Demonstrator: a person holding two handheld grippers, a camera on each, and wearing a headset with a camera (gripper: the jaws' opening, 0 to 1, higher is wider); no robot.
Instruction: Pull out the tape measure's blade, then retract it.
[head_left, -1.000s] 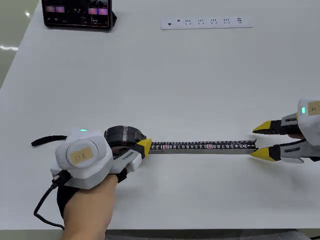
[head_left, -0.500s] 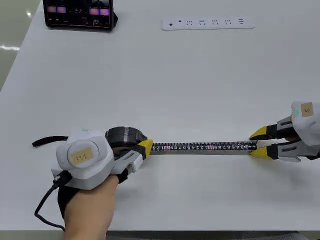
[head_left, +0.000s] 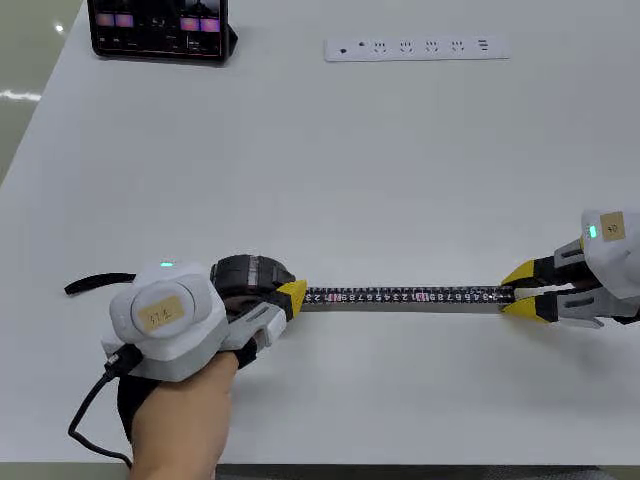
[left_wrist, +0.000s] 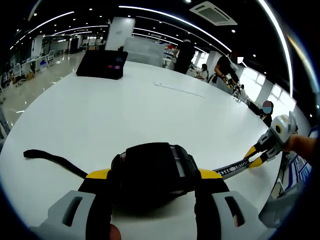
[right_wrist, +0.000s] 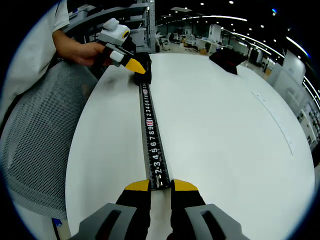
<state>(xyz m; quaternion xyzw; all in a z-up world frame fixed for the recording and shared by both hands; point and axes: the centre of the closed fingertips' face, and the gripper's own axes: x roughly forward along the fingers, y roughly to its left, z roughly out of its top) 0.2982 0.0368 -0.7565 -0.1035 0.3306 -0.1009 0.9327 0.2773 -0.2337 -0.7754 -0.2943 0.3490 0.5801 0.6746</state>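
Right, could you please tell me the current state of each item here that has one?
tape measure: case clamped in the left gripper.
blade: pulled out, lying flat, end pinched.
left gripper: shut on the tape measure.
right gripper: shut on the blade's end.
tablet: screen lit.
power strip: nothing plugged in.
strap: lying slack.

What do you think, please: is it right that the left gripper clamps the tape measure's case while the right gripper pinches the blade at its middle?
Not quite. The right gripper pinches the blade at its free end, not at its middle, as the right gripper view shows. The left gripper does clamp the tape measure's case.
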